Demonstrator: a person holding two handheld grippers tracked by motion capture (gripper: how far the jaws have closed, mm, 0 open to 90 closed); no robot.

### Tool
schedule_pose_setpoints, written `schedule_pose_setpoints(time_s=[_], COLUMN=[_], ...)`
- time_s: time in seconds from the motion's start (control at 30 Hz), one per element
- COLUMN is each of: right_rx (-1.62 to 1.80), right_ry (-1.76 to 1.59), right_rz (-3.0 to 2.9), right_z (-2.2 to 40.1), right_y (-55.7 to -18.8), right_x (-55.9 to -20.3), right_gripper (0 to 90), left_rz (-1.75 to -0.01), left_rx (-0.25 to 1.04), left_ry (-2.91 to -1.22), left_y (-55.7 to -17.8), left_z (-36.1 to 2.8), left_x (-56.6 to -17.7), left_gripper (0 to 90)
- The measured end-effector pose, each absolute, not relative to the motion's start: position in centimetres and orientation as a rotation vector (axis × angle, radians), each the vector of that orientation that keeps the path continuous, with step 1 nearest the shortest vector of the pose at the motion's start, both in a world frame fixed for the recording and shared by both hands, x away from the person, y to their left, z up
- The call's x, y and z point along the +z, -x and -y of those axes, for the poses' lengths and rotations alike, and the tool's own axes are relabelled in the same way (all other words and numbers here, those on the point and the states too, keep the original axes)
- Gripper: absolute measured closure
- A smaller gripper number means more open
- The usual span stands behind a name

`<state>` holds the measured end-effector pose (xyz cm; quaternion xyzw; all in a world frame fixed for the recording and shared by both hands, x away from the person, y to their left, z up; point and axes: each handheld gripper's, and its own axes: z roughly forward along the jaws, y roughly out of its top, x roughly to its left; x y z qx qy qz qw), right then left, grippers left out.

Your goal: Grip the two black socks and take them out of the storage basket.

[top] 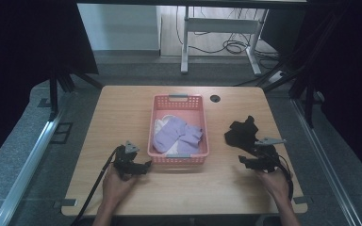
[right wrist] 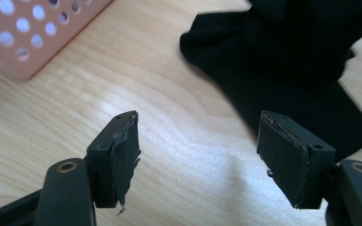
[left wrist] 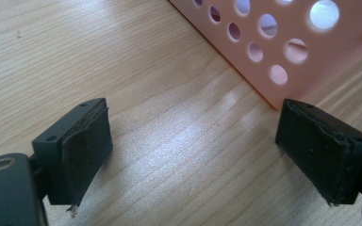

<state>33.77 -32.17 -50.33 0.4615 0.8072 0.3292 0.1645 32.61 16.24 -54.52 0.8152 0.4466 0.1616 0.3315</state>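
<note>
A pink perforated basket (top: 201,123) stands mid-table and holds lilac socks (top: 176,134) and a white cloth (top: 162,123). A black garment (top: 241,131) lies crumpled on the wood to its right. My left gripper (top: 143,165) rests low by the basket's near left corner, open and empty; in its own view the basket wall (left wrist: 283,42) runs just past the pads (left wrist: 87,146). My right gripper (top: 244,162) hovers at the garment's near edge, open with nothing between its jaws. Its own view shows the black garment (right wrist: 292,61) ahead and to the right.
The wooden table (top: 122,113) has bare room left of the basket and along the front edge. A round cable hole (top: 215,98) sits behind the basket. A white desk frame (top: 217,28) and cables stand on the floor beyond.
</note>
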Motion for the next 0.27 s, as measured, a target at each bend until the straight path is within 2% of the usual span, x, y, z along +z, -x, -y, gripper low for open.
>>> schedule_pose_setpoints(time_s=[0.27], right_rx=[0.882], right_ry=[-1.293], right_rz=[-2.349], right_z=[31.82], right_y=[-33.67], right_x=[-51.14], right_gripper=[30.3], left_rz=[-1.168], left_rx=[0.422], left_ry=[-2.130], left_y=[-32.61], left_z=[-16.24], left_x=[-54.53], left_gripper=[10.8])
